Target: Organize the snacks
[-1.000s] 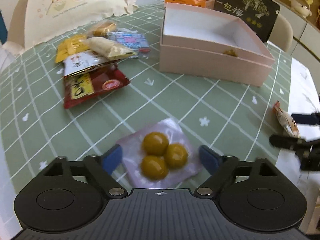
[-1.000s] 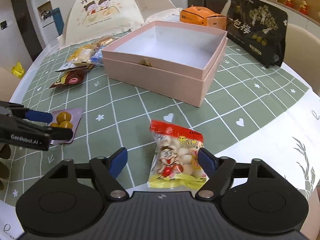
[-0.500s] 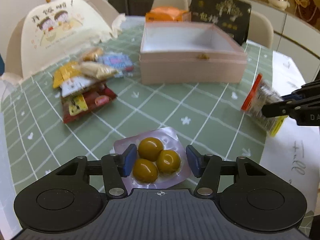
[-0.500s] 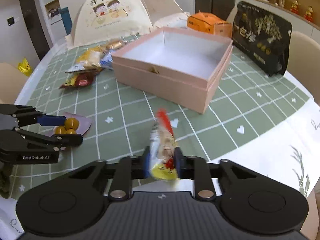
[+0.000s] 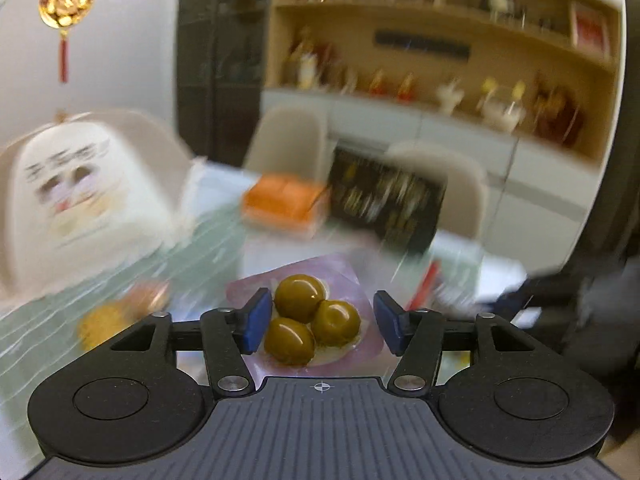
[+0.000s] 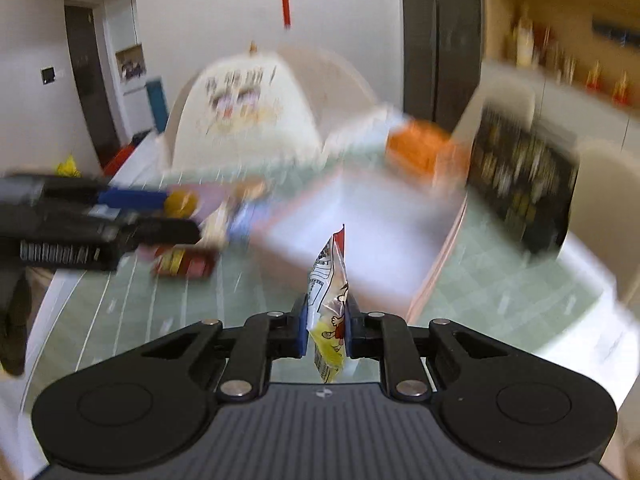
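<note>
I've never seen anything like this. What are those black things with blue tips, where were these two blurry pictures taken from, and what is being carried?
No robot here: a person holds a hand tool in each hand, each with a two-fingered claw and a camera looking forward along the fingers. The black shape at the bottom of each picture is the tool itself.

One picture comes from the left tool. Its left claw grips a clear pack of three olive-brown balls between blue pads.

The other comes from the right tool. Its right claw is pinched on a yellow cartoon snack bag held edge-on.

Both tools are moving, hence the blur. On the green checked table lie a pale pink box, an orange box, a black bag and a few loose snack packets.
</note>
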### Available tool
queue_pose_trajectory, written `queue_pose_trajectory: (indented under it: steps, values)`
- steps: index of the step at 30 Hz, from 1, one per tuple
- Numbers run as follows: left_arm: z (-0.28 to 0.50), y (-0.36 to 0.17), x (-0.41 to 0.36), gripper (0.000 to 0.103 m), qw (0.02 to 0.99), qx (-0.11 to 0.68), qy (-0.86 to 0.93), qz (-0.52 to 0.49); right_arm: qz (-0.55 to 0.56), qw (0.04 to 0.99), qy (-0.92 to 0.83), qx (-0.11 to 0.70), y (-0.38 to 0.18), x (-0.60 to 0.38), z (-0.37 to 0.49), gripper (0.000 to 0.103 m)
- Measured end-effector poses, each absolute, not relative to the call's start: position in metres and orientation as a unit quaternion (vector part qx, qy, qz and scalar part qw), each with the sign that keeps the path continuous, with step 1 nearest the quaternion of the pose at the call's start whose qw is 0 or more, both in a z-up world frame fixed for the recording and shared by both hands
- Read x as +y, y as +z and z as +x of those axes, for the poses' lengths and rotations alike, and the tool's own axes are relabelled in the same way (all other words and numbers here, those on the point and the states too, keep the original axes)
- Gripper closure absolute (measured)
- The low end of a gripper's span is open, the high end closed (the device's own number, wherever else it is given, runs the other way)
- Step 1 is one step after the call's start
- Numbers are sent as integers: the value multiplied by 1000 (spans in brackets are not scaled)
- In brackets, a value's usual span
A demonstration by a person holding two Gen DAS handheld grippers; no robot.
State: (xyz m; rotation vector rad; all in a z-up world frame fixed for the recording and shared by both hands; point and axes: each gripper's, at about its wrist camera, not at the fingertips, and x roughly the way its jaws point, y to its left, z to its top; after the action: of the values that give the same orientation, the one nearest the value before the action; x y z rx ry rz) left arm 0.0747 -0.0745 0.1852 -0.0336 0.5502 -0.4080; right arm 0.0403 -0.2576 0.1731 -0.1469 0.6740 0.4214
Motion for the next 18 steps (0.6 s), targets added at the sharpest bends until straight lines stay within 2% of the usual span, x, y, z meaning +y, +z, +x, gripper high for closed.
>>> queue_pose_trajectory:
  steps: [2, 3, 4, 5, 6, 11, 14, 18]
  values:
    - [126, 197, -72, 41, 918, 299, -241, -99, -80, 932, 191, 298, 194, -253, 63, 86]
    - [151, 196, -70, 41, 907, 314, -248, -132, -75, 935, 186, 293, 201, -252, 79, 80]
    - [165, 194, -69, 42, 906, 319, -238, -144, -66, 934, 181, 300, 206, -252, 95, 72]
    - [175, 192, -68, 43, 914, 315, -212, -144, -56, 932, 168, 317, 207, -253, 113, 50]
    - [177, 190, -67, 43, 920, 307, -197, -140, -46, 930, 157, 330, 207, -256, 124, 39]
    - [159, 153, -33, 43, 921, 296, -179, -179, -32, 923, 135, 359, 186, -272, 123, 34]
    - [142, 117, -7, 43, 933, 309, -105, -153, -54, 914, 131, 381, 164, -259, 123, 34]
    - [117, 74, 26, 43, 929, 341, -45, -138, -31, 898, 172, 405, 155, -216, 142, 33]
